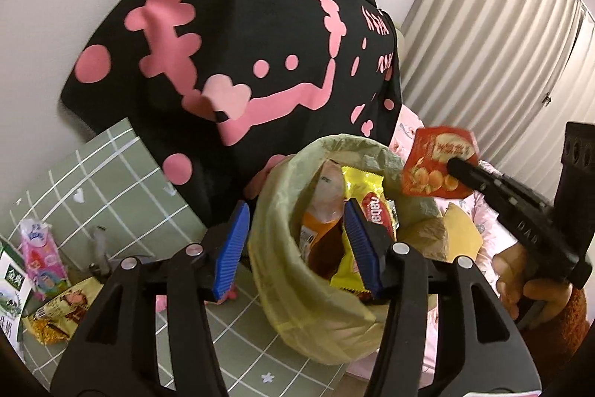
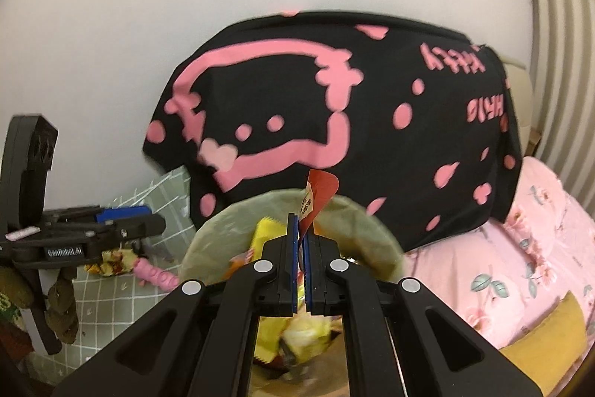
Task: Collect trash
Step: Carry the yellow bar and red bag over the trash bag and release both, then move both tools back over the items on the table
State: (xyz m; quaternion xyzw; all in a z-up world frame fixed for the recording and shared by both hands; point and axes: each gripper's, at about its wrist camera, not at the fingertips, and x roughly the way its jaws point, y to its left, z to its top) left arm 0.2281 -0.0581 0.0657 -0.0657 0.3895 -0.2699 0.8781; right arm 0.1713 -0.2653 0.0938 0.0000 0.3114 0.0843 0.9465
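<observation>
On the green checked cloth (image 1: 111, 173) lie leftover wrappers (image 1: 59, 315); the left gripper (image 1: 293, 248) gapes empty at the yellow-green trash bag (image 1: 282, 289), while the right gripper (image 2: 301, 248) pinches a crumpled red wrapper (image 1: 435, 159) above its rim.

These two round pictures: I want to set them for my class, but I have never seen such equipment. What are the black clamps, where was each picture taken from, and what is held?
Each picture comes from a camera mounted on a hand-held gripper, looking along its two fingers. No robot: a person's hand holds each tool. The left gripper stands open at the rim of a bin bag full of wrappers. The right gripper is shut on a red snack wrapper, held beside the bag's opening. More wrappers and cartons lie on the green checked cloth.
</observation>
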